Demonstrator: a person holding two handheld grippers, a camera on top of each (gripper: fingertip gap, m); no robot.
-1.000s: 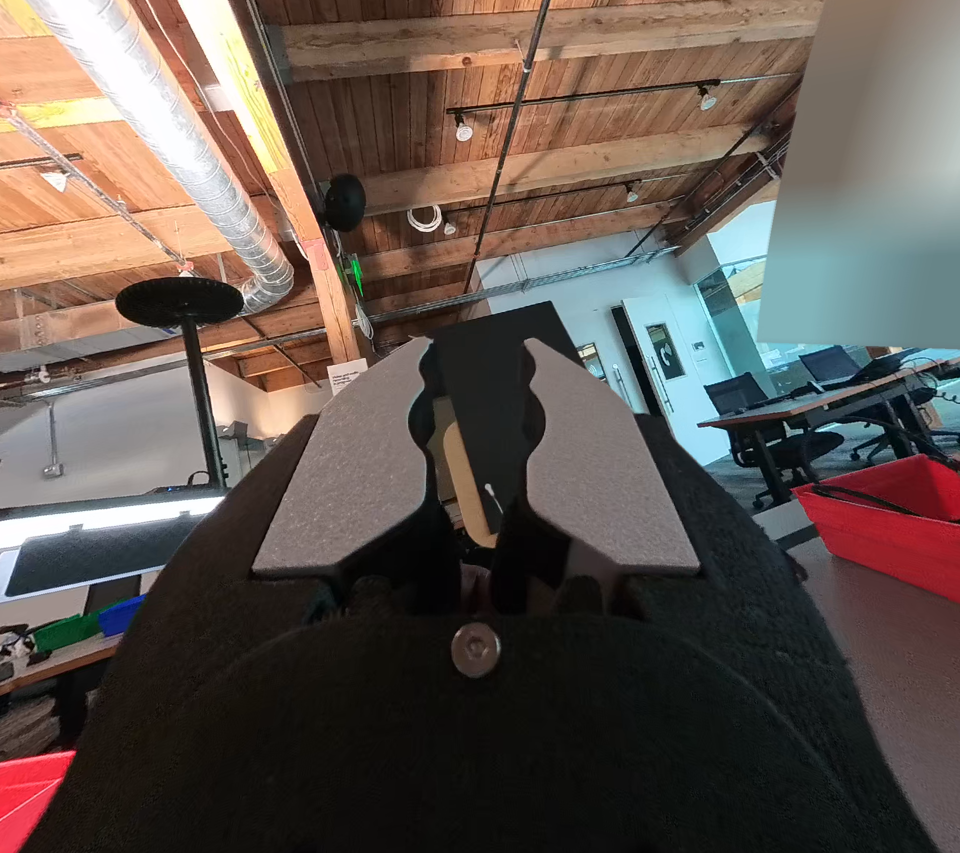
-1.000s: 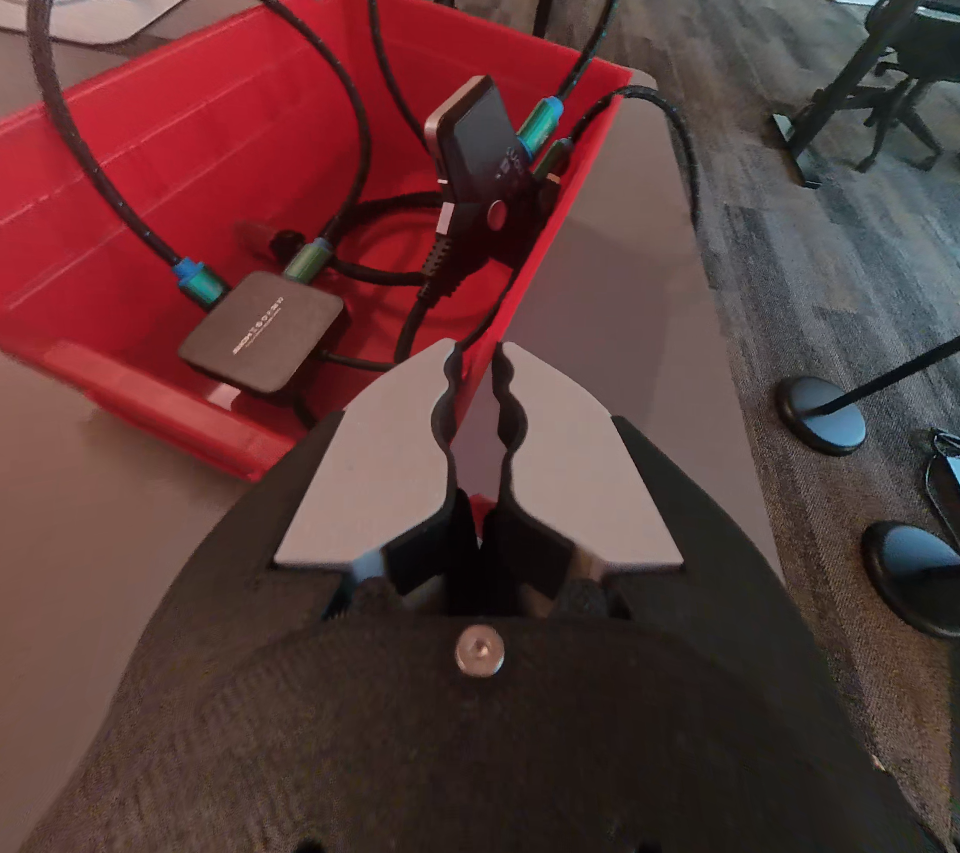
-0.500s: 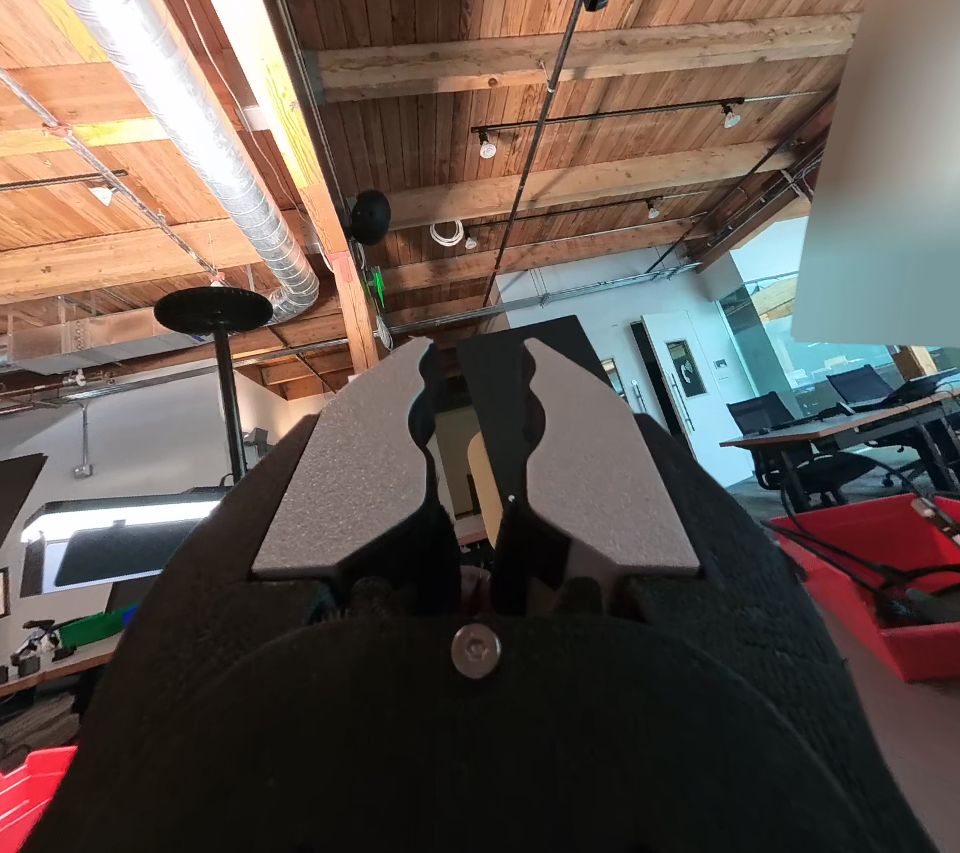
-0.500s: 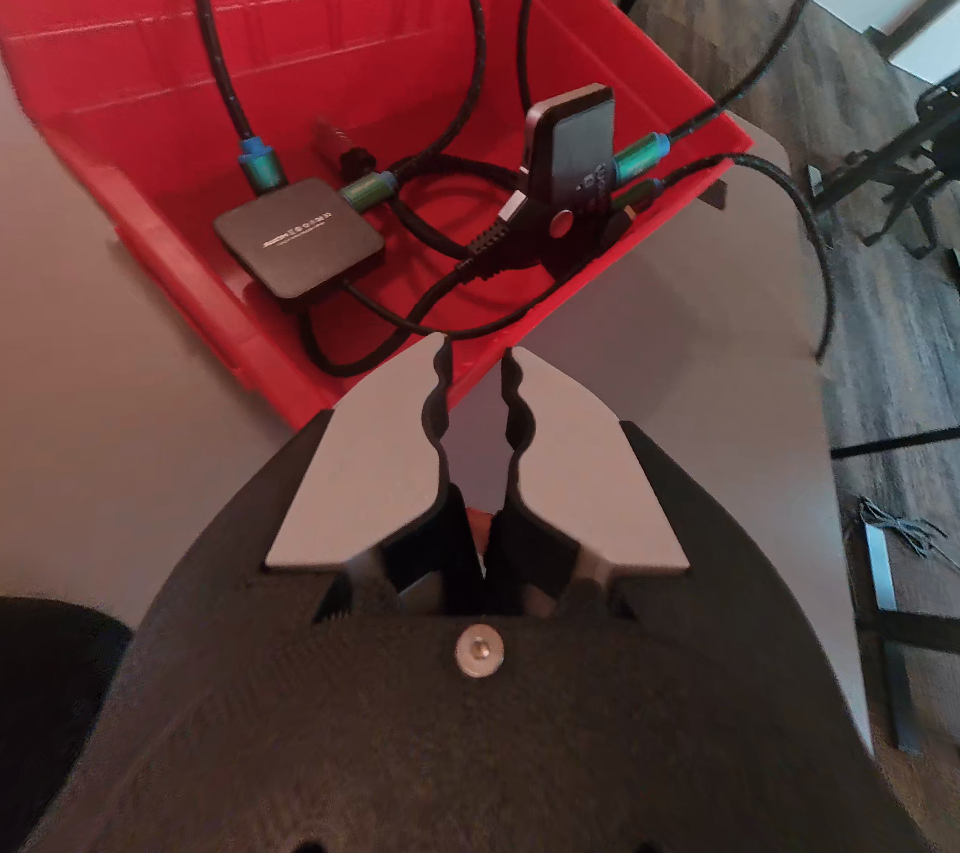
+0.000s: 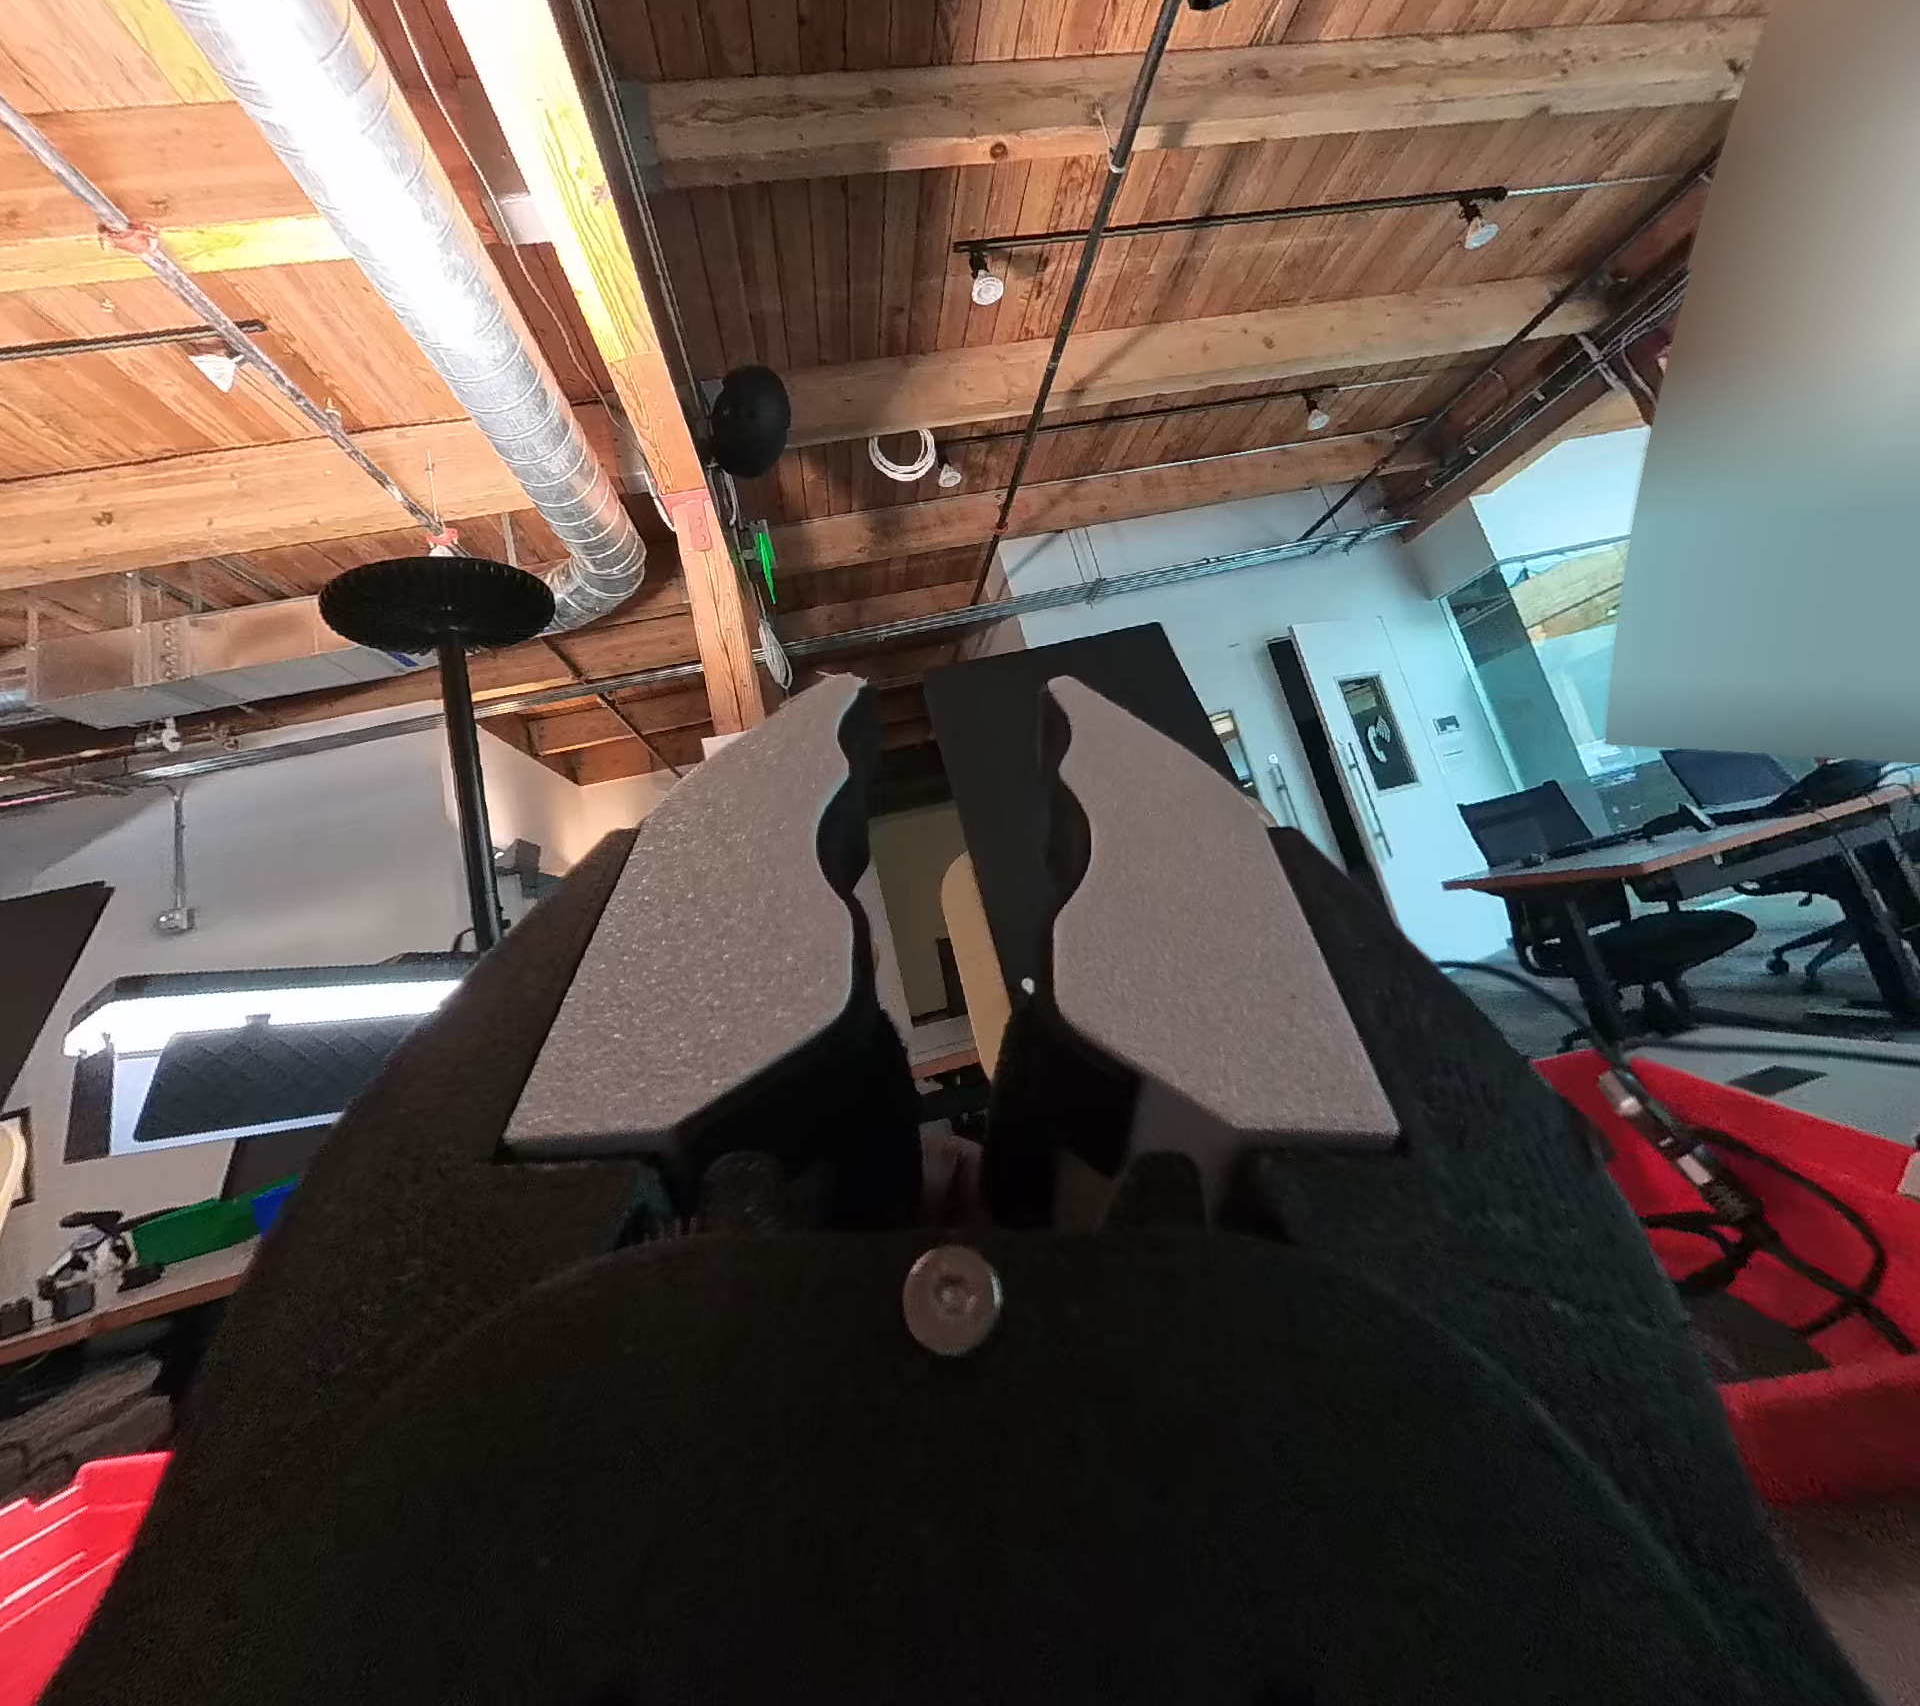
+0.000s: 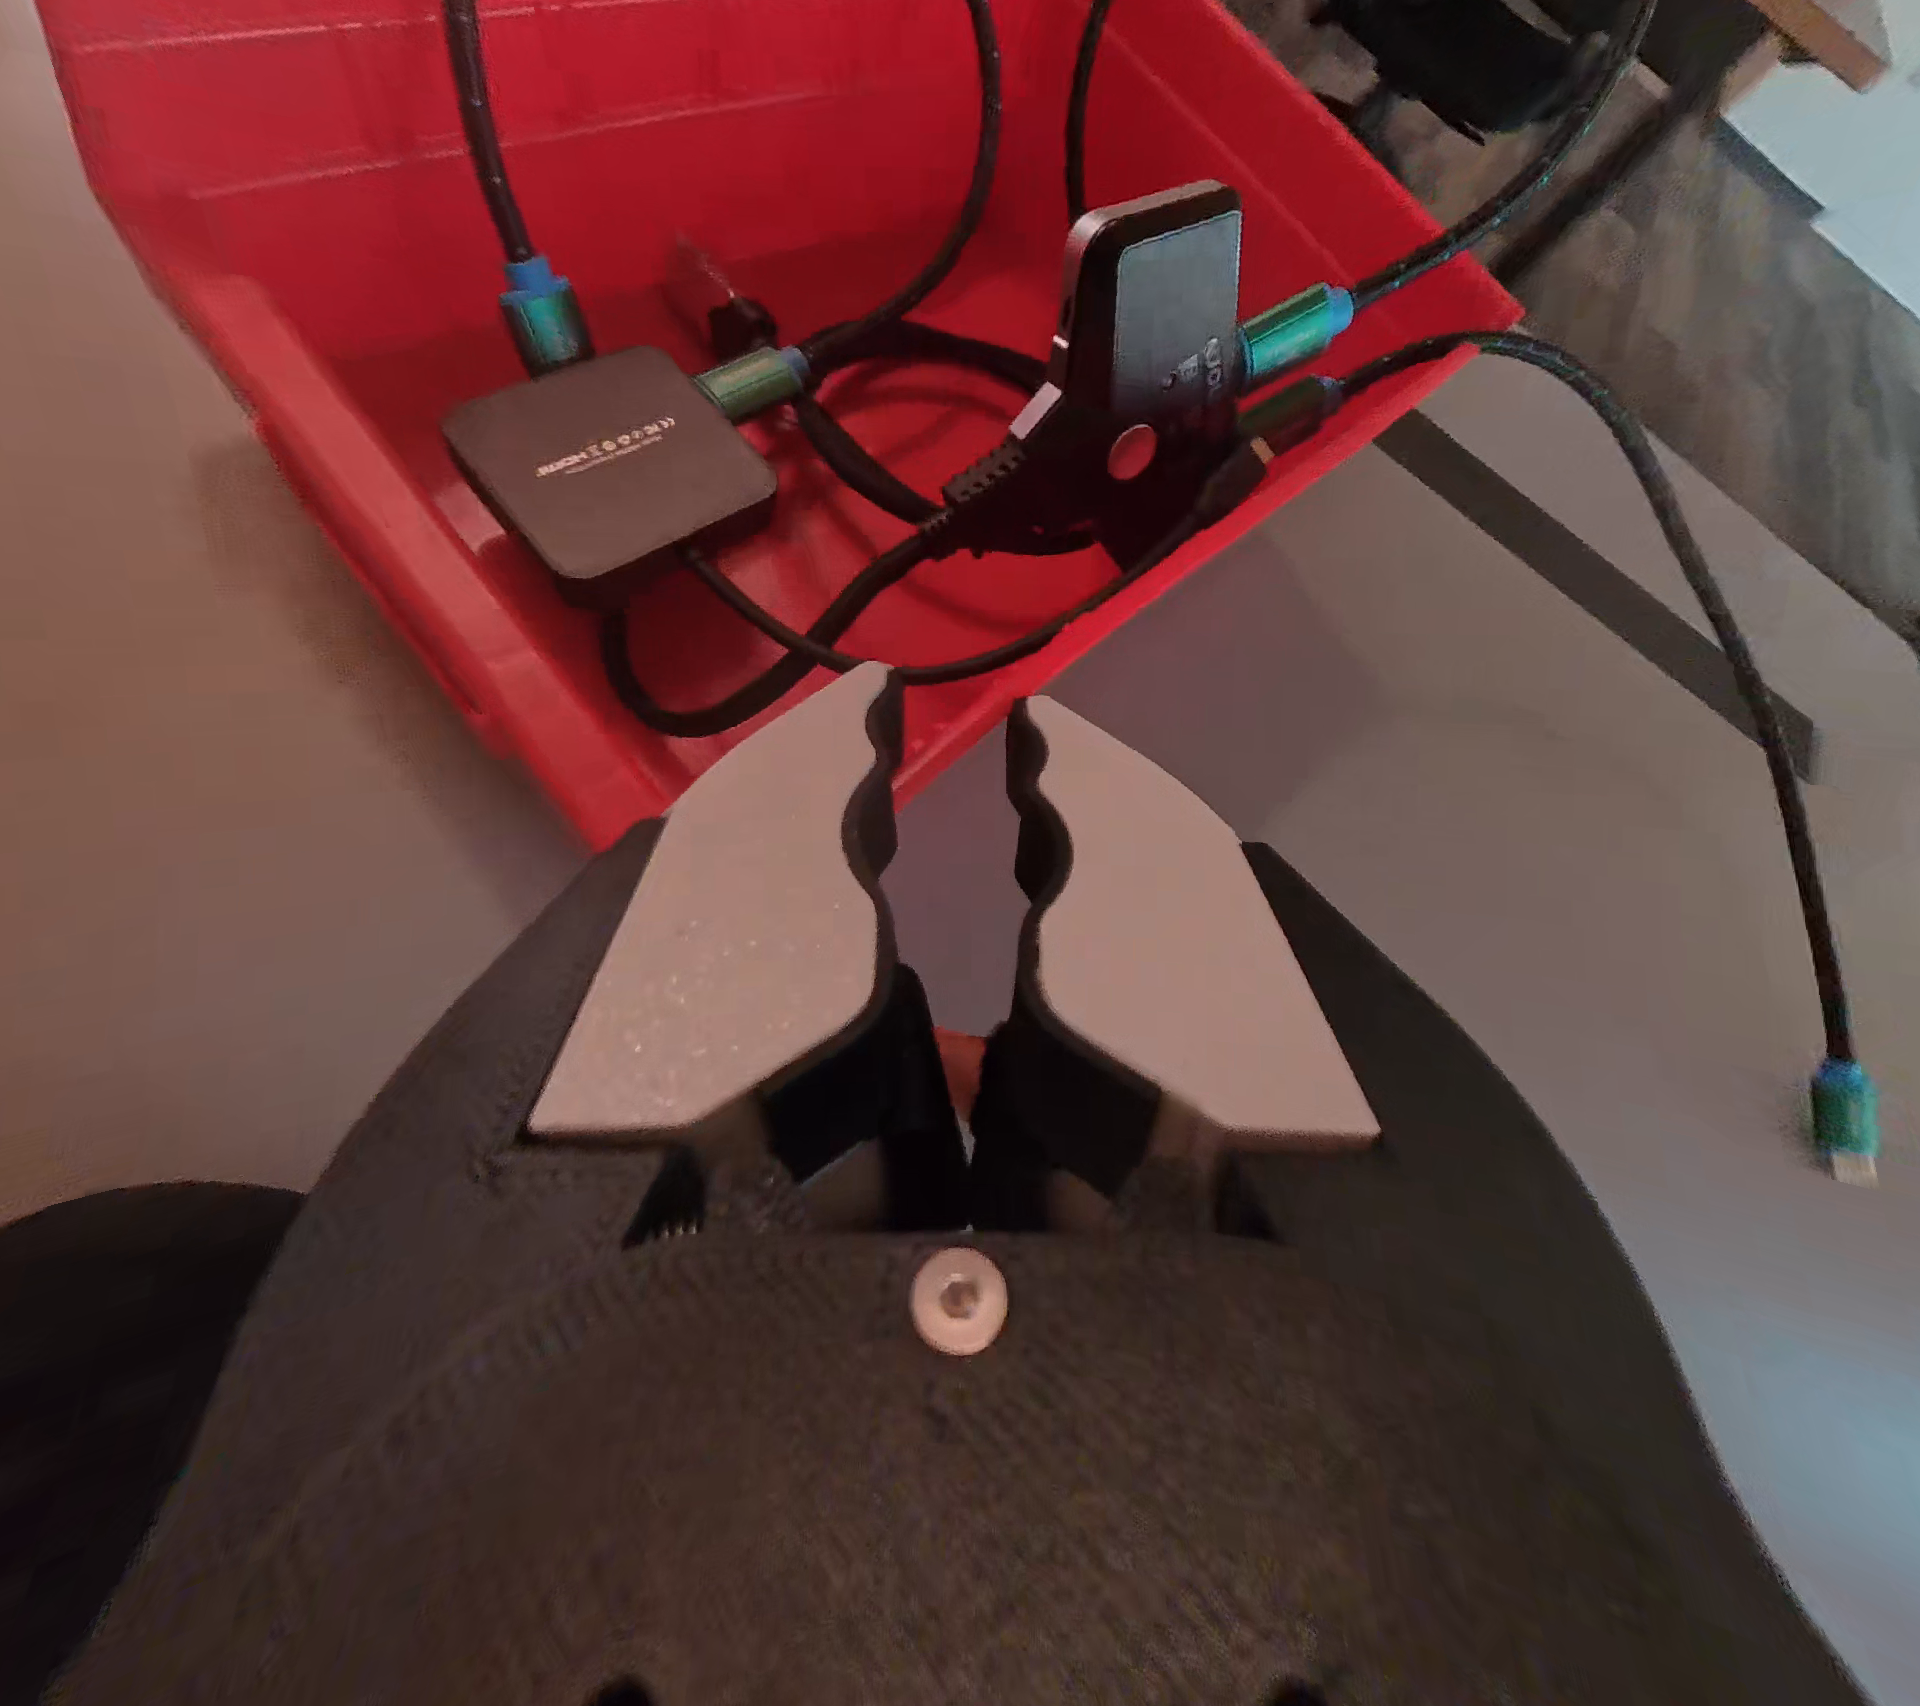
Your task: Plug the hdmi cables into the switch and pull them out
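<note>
In the right wrist view, a red bin [image 6: 343,98] on the grey table holds two black HDMI switches. The flat square switch [image 6: 608,472] lies on the bin floor with a blue-green plug [image 6: 540,316] and a green plug [image 6: 748,383] in it. The second switch [image 6: 1164,347] stands on edge against the bin's right wall with green plugs [image 6: 1294,326] in its side. A loose cable plug [image 6: 1844,1126] lies on the table at the right. My right gripper [image 6: 951,706] is open and empty, just short of the bin's near corner. My left gripper [image 5: 951,700] is open and empty, pointing up at the ceiling.
The left wrist view shows the red bin [image 5: 1849,1407] with cables at the lower right and another red bin [image 5: 62,1552] at the lower left. Desks and office chairs [image 5: 1621,929] stand beyond. A lamp pole [image 5: 468,783] rises at the left.
My right gripper has swung over the table toward the bin's near corner; the loose plug has come into view. My left gripper has turned right, bringing more of the red bin into view.
</note>
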